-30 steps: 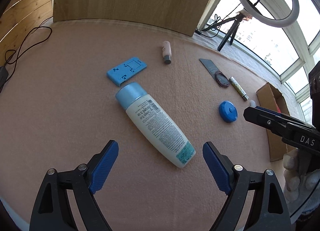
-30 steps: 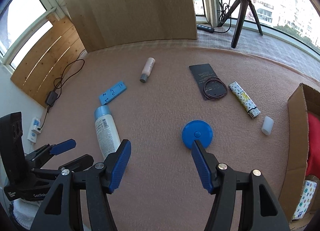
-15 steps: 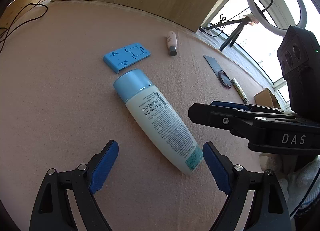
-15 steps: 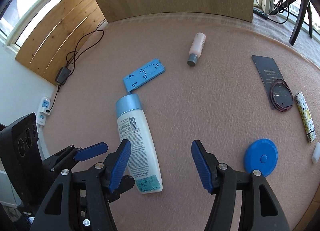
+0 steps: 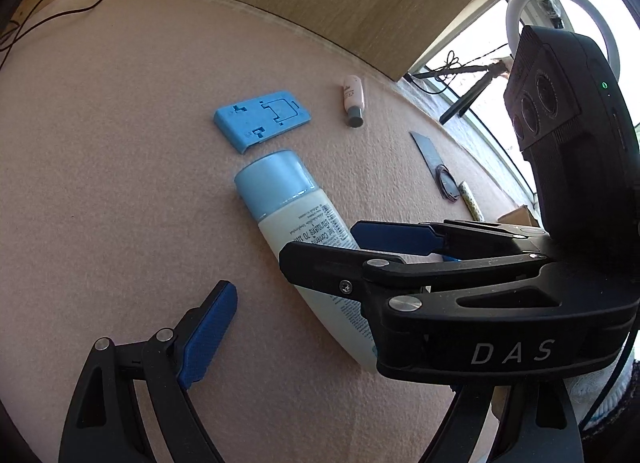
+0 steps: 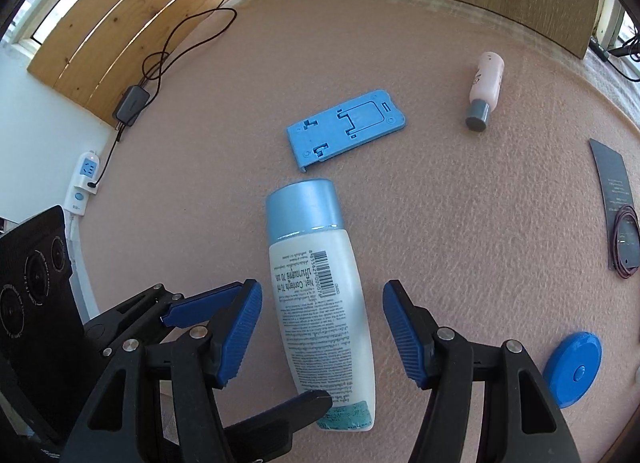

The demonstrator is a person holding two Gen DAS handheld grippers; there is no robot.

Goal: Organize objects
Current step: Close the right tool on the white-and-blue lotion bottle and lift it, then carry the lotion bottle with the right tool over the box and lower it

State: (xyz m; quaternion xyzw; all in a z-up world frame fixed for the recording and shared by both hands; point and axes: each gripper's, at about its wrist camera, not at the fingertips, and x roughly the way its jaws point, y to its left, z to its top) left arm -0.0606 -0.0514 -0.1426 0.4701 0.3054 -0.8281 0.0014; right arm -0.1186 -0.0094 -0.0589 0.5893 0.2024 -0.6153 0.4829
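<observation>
Lying flat on a pink felt-covered table (image 6: 460, 223), a white bottle (image 6: 320, 303) with a pale blue cap points its cap away from the camera. The right gripper (image 6: 322, 327) hangs over the bottle's lower half, its blue fingers (image 6: 404, 331) spread wide on either side of the body without touching it. The left gripper (image 5: 316, 303) comes in from the bottle's left side; one blue finger (image 5: 208, 335) shows in its own view, the other is hidden behind the right gripper, but the right view shows its fingers parted. Just beyond the cap lies a flat blue plastic stand (image 6: 346, 125). Farther right are a small pink bottle (image 6: 484, 87), a dark card (image 6: 614, 199) and a round blue disc (image 6: 574, 369).
</observation>
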